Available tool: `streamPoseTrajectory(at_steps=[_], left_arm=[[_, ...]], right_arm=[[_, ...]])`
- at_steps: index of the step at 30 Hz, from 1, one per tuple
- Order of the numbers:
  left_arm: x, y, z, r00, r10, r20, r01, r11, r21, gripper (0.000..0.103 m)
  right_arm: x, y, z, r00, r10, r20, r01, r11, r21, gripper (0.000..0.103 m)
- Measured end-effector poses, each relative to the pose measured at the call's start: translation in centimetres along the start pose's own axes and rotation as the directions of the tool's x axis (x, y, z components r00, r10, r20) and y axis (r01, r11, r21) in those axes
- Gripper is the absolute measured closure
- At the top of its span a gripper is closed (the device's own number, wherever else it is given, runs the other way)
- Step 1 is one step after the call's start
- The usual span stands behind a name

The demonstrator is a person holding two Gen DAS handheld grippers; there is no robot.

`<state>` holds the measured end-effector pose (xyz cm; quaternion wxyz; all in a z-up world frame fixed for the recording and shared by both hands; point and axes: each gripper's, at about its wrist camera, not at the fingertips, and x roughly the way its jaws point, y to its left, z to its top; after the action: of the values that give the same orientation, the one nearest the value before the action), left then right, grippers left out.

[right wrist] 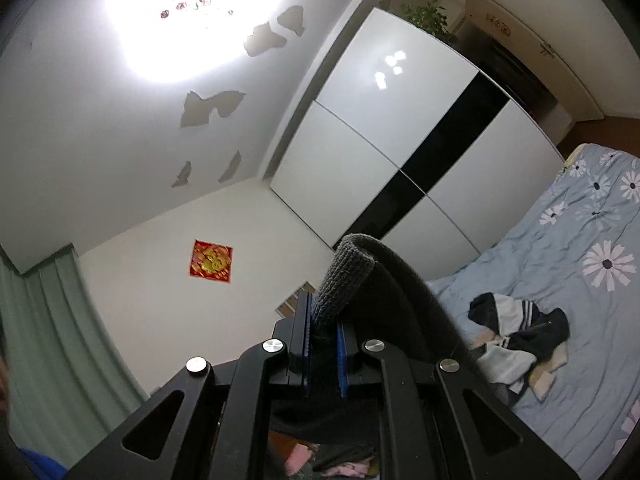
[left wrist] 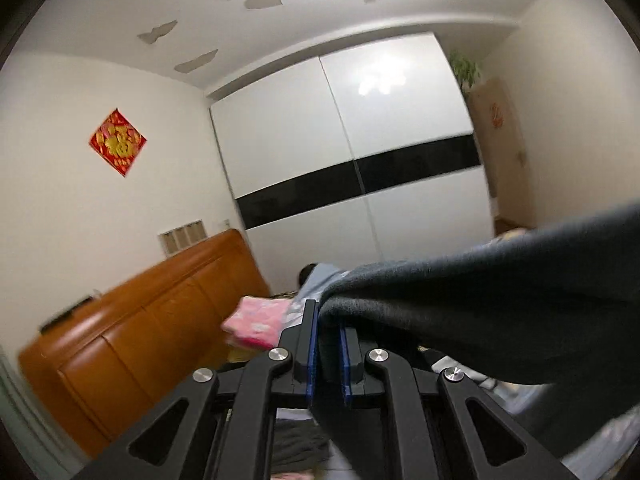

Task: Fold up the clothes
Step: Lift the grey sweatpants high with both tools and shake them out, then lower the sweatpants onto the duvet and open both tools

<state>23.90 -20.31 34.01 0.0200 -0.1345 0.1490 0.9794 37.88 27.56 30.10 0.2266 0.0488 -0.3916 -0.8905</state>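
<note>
Both tools, left tool (left wrist: 328,336) and right tool (right wrist: 323,334), clench dark garment (left wrist: 500,304); poster (left wrist: 117,142) writing unreadable.

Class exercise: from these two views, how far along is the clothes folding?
Done: a pink folded item lies by the headboard. In hand: the left hand-held gripper and right hand-held gripper each pinch the dark garment, raised, unfolded. Left: that garment, plus the crumpled clothes on the bed.
</note>
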Motion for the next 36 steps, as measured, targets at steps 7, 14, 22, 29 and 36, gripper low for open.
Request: streamPoseTrajectory(at_steps=[7,14,22,29,36], left_arm=[[9.3,-8.6,-8.0,0.951,-0.068,-0.302,0.089,0.994,0.056,0.093],[19.5,-21.6,-18.2,0.78,-0.146,-0.609,0.14,0.988,-0.057,0.093],[29.8,-34.5,-22.3,0.646,-0.117,-0.755,0.172,0.985,-0.006,0.093],[41.3,-40.7,-24.2,0.567,-0.095,-0.818,0.228,0.972,0.046,0.092],[47.1,-42.5,-28.0,0.486,-0.166,-0.858,0.23,0.972,-0.058,0.09]], right_arm=[[1.0,-13.7,-4.2,0.95,-0.279,-0.138,0.302,0.935,0.187,0.093],[-2.8,-28.9,-9.3,0.811,-0.497,-0.309,0.583,0.732,0.353,0.093],[-2.0,-43.3,-8.2,0.756,-0.538,-0.373,0.652,0.57,0.499,0.093],[3.6,-55.8,-6.1,0.656,-0.593,-0.467,0.753,0.468,0.463,0.093],[8.5,-63.7,-7.9,0.54,-0.622,-0.568,0.842,0.407,0.355,0.093]])
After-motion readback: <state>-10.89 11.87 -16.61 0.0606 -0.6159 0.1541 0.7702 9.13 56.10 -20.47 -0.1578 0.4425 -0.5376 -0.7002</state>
